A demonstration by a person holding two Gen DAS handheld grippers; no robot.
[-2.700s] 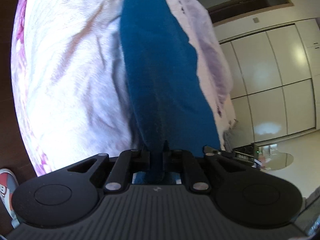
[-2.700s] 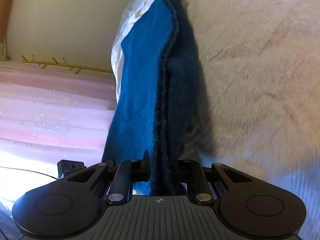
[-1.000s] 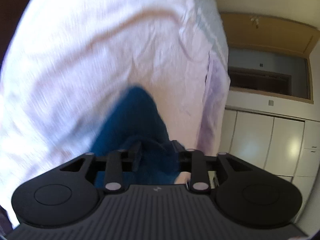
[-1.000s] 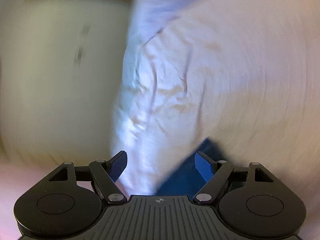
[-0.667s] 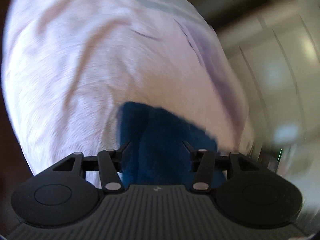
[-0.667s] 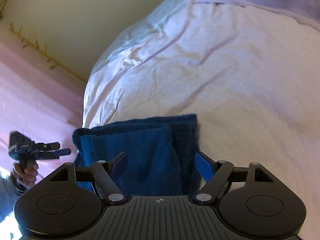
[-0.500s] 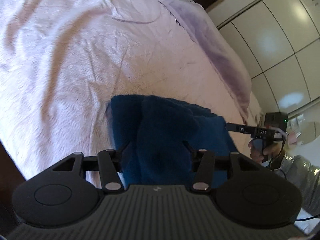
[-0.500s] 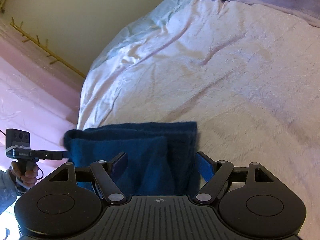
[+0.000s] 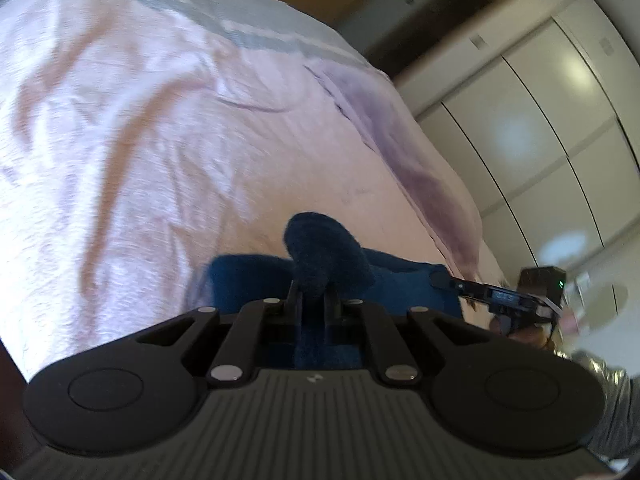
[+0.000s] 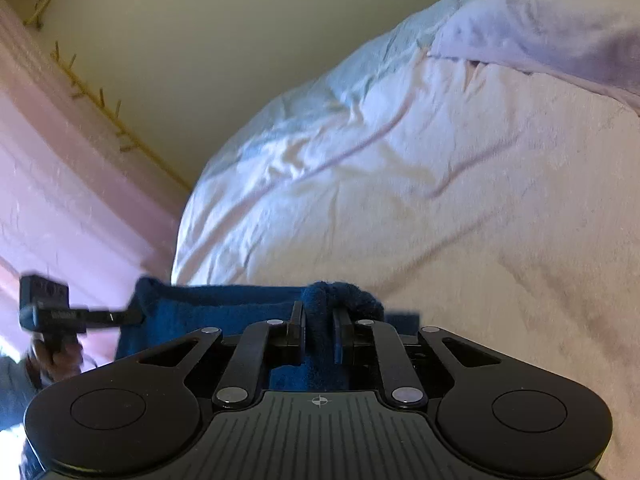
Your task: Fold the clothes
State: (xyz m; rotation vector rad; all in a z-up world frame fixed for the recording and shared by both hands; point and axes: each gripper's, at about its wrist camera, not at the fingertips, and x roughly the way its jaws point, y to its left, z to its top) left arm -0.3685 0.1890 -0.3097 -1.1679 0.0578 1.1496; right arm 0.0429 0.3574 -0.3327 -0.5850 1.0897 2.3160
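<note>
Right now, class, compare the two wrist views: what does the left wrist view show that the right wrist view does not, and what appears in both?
Only the left wrist view shows the white wardrobe doors. Only the right wrist view shows the pink curtain and the cream wall. Both show the dark blue garment lying on the pale pink bedsheet, with the left gripper and right gripper each pinching a fold of it.

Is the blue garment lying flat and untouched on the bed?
No, the left gripper pinches a raised fold of the blue garment above the bed.
</note>
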